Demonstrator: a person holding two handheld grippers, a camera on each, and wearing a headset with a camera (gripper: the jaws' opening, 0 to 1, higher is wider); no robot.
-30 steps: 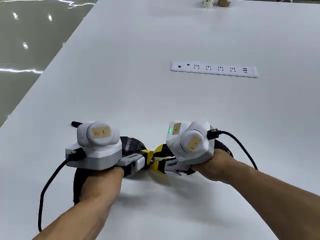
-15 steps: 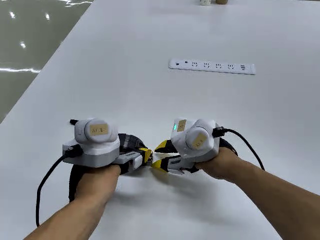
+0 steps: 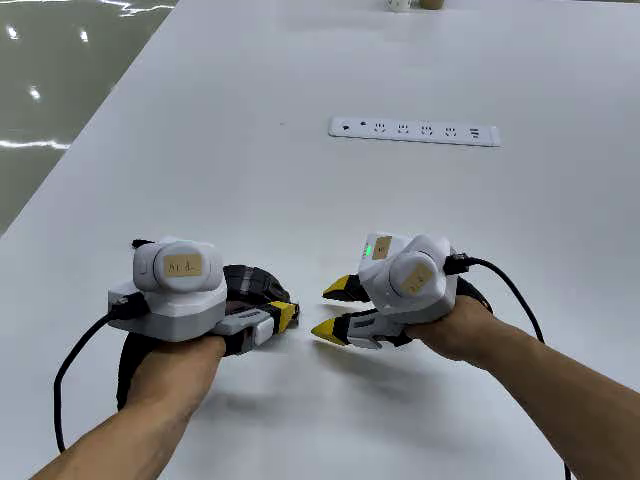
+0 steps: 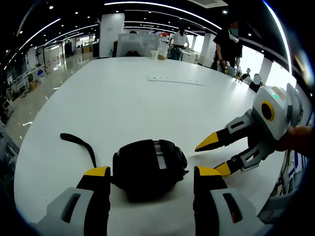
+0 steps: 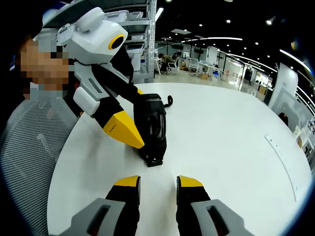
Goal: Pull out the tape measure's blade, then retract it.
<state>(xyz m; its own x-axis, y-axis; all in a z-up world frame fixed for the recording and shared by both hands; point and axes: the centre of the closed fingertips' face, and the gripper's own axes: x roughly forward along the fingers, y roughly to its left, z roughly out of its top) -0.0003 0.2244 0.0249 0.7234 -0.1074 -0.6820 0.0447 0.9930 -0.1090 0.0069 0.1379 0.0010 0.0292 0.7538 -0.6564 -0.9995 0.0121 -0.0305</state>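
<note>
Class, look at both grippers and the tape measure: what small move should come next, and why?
Probably ease the right gripper forward to the tape measure and shut on its blade. The right jaws stand open, apart from the case; no blade shows drawn out; the left gripper has its jaws flanking the case.

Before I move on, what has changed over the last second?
The right gripper, jaws open, has drawn away to the right from the tape measure, opening a gap between the two grippers. The left gripper stays with its jaws either side of the tape measure on the table.
</note>
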